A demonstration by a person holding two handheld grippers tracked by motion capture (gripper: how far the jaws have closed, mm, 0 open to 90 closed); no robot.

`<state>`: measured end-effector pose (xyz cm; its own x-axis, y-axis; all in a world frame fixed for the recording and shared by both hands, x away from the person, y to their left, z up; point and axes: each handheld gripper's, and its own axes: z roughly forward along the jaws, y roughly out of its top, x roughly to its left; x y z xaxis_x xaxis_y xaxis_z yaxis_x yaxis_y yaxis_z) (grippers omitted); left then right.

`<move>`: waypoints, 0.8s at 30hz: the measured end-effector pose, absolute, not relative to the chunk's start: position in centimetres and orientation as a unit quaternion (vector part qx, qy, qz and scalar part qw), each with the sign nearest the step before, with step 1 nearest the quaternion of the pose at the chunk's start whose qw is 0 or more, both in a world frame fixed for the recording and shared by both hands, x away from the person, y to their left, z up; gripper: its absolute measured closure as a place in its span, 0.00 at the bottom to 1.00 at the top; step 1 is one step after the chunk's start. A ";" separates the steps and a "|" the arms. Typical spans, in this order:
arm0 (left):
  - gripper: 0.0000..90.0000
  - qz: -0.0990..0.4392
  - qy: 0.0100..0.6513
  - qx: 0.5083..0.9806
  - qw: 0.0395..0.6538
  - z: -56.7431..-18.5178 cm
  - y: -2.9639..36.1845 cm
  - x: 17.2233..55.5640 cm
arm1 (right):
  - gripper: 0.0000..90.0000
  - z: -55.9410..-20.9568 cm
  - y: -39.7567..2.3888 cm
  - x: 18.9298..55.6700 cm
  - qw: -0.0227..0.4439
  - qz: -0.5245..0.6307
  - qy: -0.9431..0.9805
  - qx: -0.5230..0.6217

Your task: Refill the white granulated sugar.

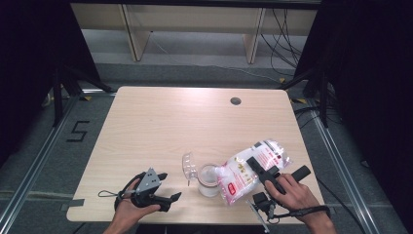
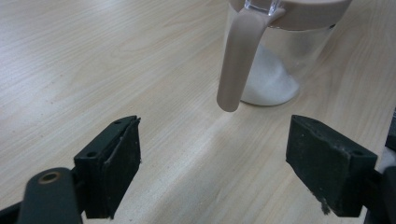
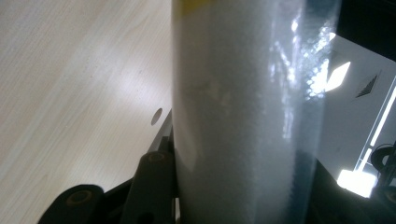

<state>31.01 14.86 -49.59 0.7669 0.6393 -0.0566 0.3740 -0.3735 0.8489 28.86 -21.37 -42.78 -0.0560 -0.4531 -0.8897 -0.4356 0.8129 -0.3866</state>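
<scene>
High view: clear bag [image 1: 251,170] of white granules (red label), tilted over jar [image 1: 208,181].

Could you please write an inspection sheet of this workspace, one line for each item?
Surface: wooden table, with a round hole.
Job's things: bag of white granules tilted over a clear jar; jar's lid open.
Clutter: nothing seen.
Grippers: left gripper open, on the table; right gripper shut on the bag.
Cables: some trail from the grippers, more on the floor.
Surroundings: dark curtains, wooden furniture legs.
</scene>
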 end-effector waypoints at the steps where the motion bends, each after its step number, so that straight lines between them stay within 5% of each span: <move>1: 0.20 0.142 0.311 0.815 0.467 -49.6 14.8 31.0 | 0.75 -42.8 -21.4 28.9 0.615 -0.007 0.727 -0.306; 24: 0.20 0.146 0.303 0.819 0.466 -49.6 14.9 31.1 | 0.76 -42.6 -21.0 28.6 0.614 -0.005 0.725 -0.311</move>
